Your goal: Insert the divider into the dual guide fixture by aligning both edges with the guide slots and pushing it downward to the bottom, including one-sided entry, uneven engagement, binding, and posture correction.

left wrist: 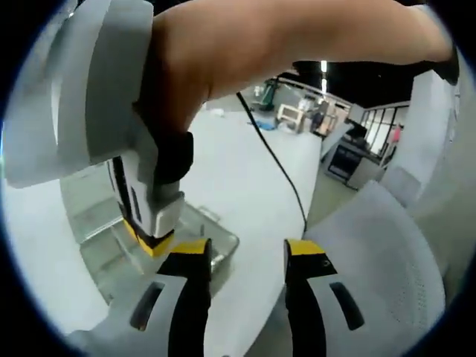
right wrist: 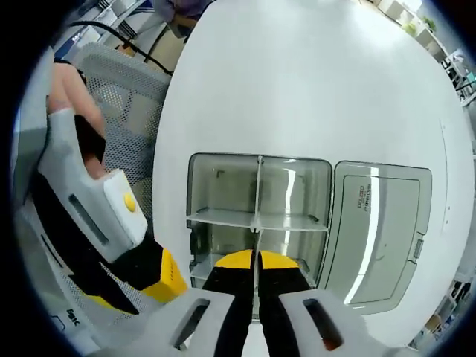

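Right gripper (right wrist: 256,262): I see its yellow-tipped fingers (right wrist: 232,262) pressed nearly together, pinching the near edge of the thin clear divider (right wrist: 257,197).
Divider: it stands on edge along the middle of the fixture, running from my fingers toward the far wall, and reads as a thin pale line in the right gripper view. How deep it sits I cannot tell.
Dual guide fixture (right wrist: 199,186): a clear rectangular box, open at the top, resting on the white desk (right wrist: 312,82). A clear crosswise partition (right wrist: 223,217) spans it from left to right and meets the divider at the centre.
Lid (right wrist: 379,223): a clear flat lid lies just to the right of the fixture, touching or nearly touching its side, with a small printed label on it.
Left gripper (left wrist: 247,256): in the left gripper view its fingers (left wrist: 192,253) stand apart with a clear gap and nothing between them. In the right gripper view it sits at the left, beside the fixture's near left corner.
Hand (left wrist: 253,44): a bare hand grips the right gripper body high in the left gripper view, above the fixture.
Chair (left wrist: 372,245): a grey mesh chair stands off the desk edge.
Cable (left wrist: 279,160): a black cable trails across the desk toward the far side.
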